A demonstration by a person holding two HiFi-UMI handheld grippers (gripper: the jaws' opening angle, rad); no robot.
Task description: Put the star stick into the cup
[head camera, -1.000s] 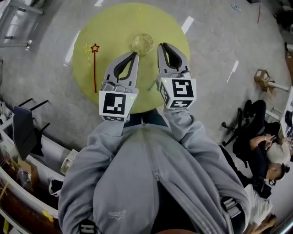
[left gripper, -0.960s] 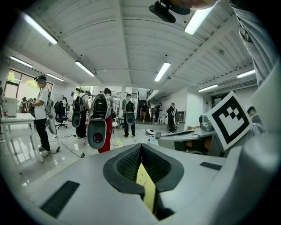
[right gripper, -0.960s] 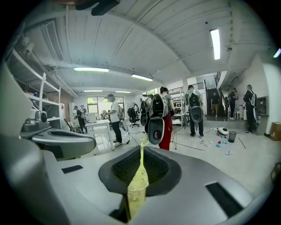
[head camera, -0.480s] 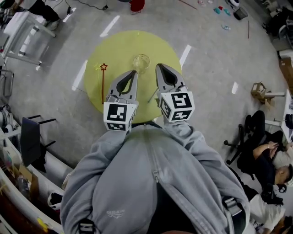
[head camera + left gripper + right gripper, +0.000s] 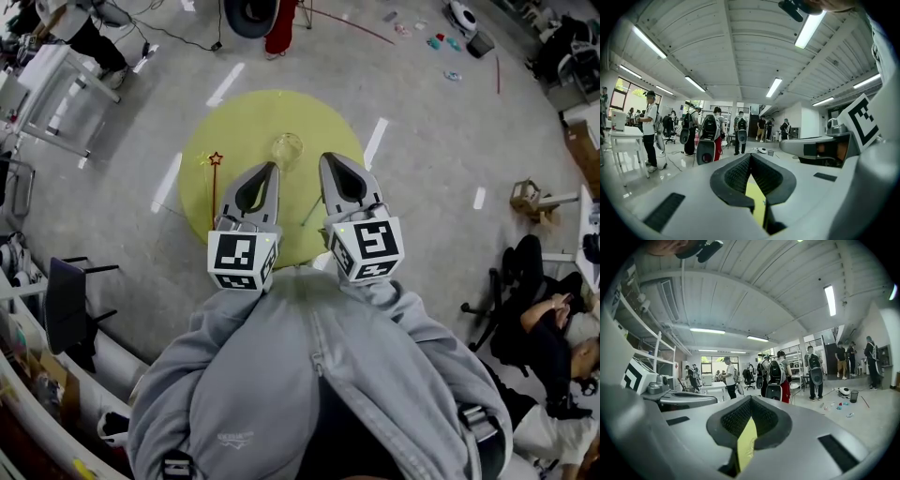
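A red star stick (image 5: 215,184) lies flat on the left part of the round yellow table (image 5: 309,117), its star end pointing away from me. Beside that star is a faint yellow star (image 5: 203,161). The clear glass cup (image 5: 287,148) stands upright near the table's middle. My left gripper (image 5: 269,170) is shut and empty, hovering right of the stick and just short of the cup. Right of the cup, my right gripper (image 5: 329,160) is also shut and empty. Both gripper views look out level across the room, with only a yellow sliver showing between the left gripper (image 5: 750,157) jaws and the right gripper (image 5: 751,400) jaws.
A thin green stick (image 5: 311,211) lies on the table between the two grippers. White tape marks (image 5: 375,141) cross the grey floor. A dark chair (image 5: 64,292) stands at the left, a wooden stool (image 5: 526,197) and a seated person (image 5: 548,323) at the right. Several people (image 5: 712,133) stand in the room.
The head view has drawn back, so the table looks smaller and sits lower in the picture. Both grippers stay shut side by side over the table's near half.
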